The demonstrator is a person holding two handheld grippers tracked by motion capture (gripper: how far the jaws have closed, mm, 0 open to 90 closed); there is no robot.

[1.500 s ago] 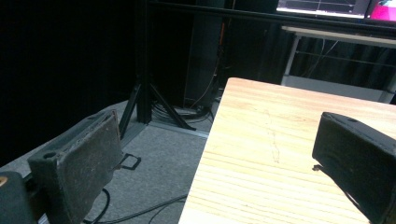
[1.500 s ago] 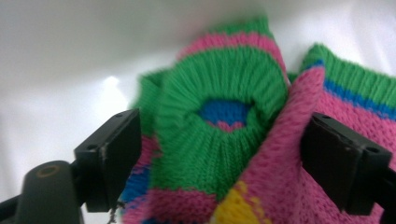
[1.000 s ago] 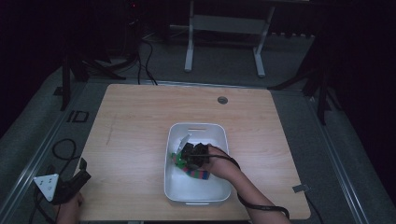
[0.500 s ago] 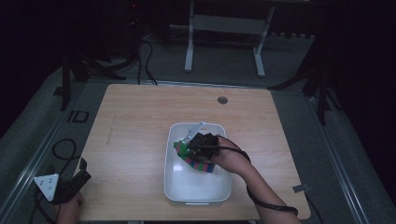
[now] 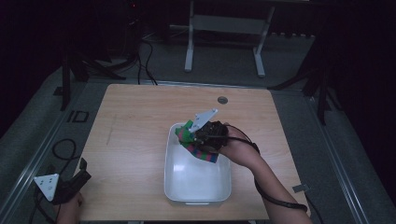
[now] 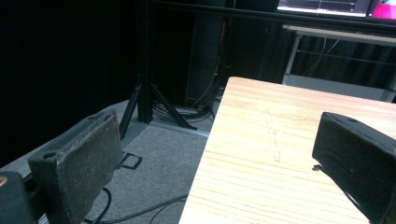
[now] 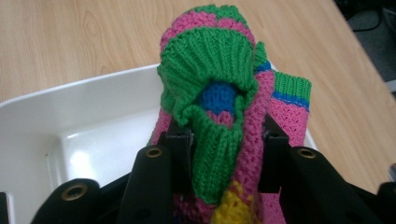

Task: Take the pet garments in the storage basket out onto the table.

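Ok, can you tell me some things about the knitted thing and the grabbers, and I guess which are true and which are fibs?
1. The right gripper is clamped on a knitted piece. True.
2. The knitted piece is plain grey. False: it is green, pink, blue and yellow.
3. The white tub stands on the wooden table. True.
4. The left gripper holds a toy. False: its jaws are open with nothing between them.

A light wooden table (image 5: 135,140) (rounded corners, a small round grommet (image 5: 222,100) near its far edge) carries a white plastic tub (image 5: 196,182), set toward the near side, right of centre.
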